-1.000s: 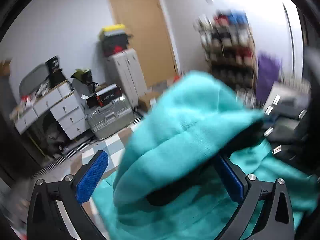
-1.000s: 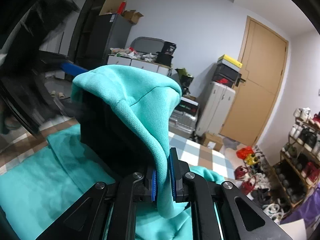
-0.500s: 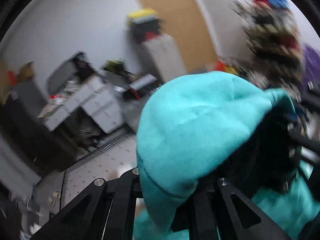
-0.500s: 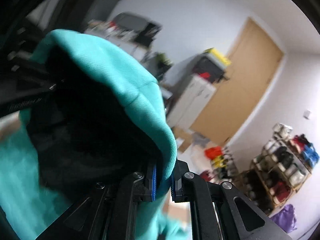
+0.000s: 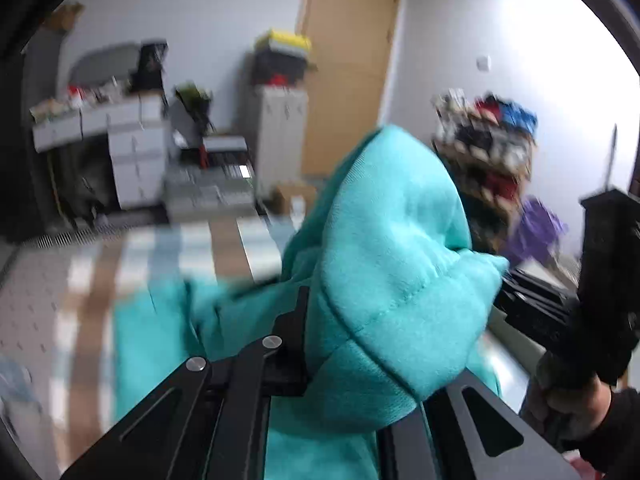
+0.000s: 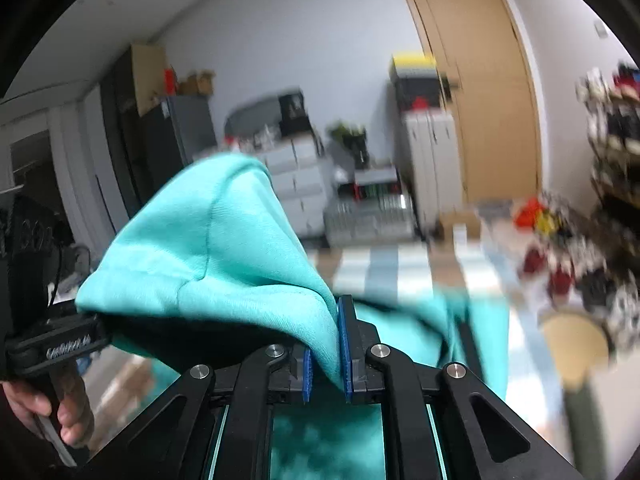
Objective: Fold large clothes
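A large turquoise sweatshirt [image 5: 384, 280] is held up between both grippers, its hem edge bunched over them. My left gripper [image 5: 344, 364] is shut on the fabric, which hides its pads. My right gripper [image 6: 327, 354] is shut on the sweatshirt [image 6: 224, 252], a fold pinched between its blue pads [image 6: 345, 344]. The rest of the garment hangs down to the checked cloth surface [image 5: 168, 252]. The other gripper and the hand holding it show at the right edge of the left wrist view [image 5: 592, 320] and at the left edge of the right wrist view [image 6: 40, 328].
A checked tablecloth [image 6: 384, 268] covers the work surface. Behind stand white drawers [image 5: 136, 160], a metal case [image 5: 212, 192], a grey cabinet [image 6: 428, 168], a wooden door [image 6: 488, 92] and shoe racks [image 5: 488, 160].
My left gripper went from open to shut on the sweatshirt. Both grippers have swung and lifted the bunched fabric, and the views have turned toward the door.
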